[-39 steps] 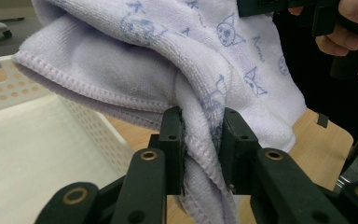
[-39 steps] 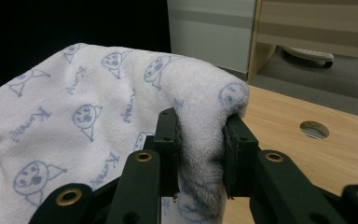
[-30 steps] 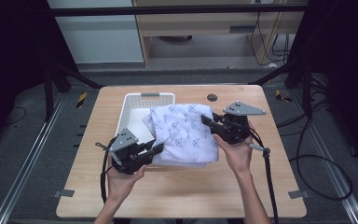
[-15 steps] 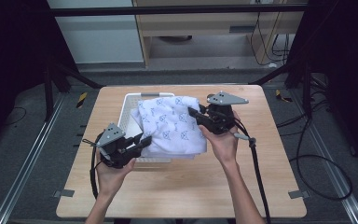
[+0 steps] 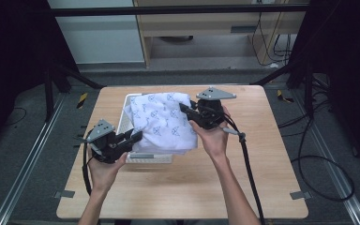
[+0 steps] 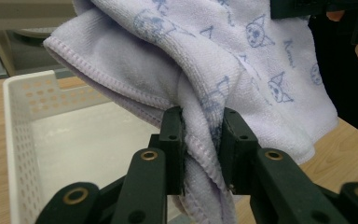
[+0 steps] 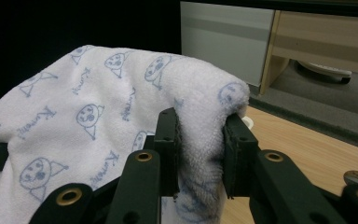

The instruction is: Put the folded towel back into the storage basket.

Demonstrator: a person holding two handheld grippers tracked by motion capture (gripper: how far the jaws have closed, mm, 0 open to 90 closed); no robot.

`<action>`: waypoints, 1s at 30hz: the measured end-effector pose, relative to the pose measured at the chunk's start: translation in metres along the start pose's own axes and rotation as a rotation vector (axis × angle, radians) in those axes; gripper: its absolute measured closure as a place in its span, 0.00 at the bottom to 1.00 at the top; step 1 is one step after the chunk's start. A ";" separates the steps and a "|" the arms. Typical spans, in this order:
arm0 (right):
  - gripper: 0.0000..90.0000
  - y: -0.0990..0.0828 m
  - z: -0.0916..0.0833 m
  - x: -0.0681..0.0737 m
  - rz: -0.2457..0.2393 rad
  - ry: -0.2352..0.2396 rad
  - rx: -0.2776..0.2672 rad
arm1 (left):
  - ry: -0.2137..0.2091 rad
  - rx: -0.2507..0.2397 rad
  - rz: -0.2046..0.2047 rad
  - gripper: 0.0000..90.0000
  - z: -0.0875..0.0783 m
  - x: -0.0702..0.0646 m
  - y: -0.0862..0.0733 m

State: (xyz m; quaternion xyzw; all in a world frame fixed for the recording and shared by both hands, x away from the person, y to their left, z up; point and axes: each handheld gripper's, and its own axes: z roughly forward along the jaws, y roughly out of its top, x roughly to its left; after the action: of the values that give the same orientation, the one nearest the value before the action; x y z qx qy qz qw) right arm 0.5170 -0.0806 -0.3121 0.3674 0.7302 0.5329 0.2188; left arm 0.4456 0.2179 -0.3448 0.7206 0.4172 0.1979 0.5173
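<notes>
Towel (image 5: 161, 123) hangs folded between two grippers, lifted above the white basket (image 5: 124, 108) on the worktop (image 5: 262, 187) — held at opposite ends, probably so the bundle keeps its folded shape instead of sagging open as it is carried over the basket. The left gripper (image 5: 133, 137) has its fingers (image 6: 172, 140) closed tight on a bunched fold at the near-left corner; in the left gripper view the cloth is squeezed between both pads and its stitched hem trails down below them. The right gripper (image 5: 186, 111) is likewise clamped shut on the thick folded edge at the far-right side, the pile bulging over the fingers (image 7: 235, 144) in the right gripper view. With the left grip low and near and the right one higher and farther off, the towel's long axis runs diagonally across the basket, from the person's near left to far right, tilted up toward the right gripper. Its broad printed face looks upward, and the loose layers droop toward the basket's near rim — whether they touch it cannot be told.
</notes>
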 end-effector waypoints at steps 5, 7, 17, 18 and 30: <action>0.79 0.002 0.013 0.005 0.001 0.005 -0.003 | 0.022 -0.007 -0.021 0.80 -0.003 0.011 0.000; 0.79 0.002 0.016 0.006 0.004 0.008 -0.005 | 0.030 -0.008 -0.028 0.80 -0.003 0.014 0.000; 0.79 0.004 0.032 0.010 0.006 0.014 0.001 | 0.053 -0.002 -0.047 0.80 -0.003 0.029 -0.001; 0.79 0.004 0.035 0.010 0.006 0.013 0.003 | 0.055 -0.002 -0.050 0.80 -0.003 0.030 -0.001; 0.79 0.007 0.065 0.019 0.004 0.021 0.011 | 0.090 0.000 -0.083 0.80 -0.004 0.053 -0.004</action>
State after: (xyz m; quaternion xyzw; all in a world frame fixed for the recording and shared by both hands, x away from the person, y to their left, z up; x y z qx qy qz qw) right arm 0.5532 -0.0247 -0.3255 0.3643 0.7347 0.5331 0.2082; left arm 0.4711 0.2631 -0.3547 0.6931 0.4696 0.2085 0.5056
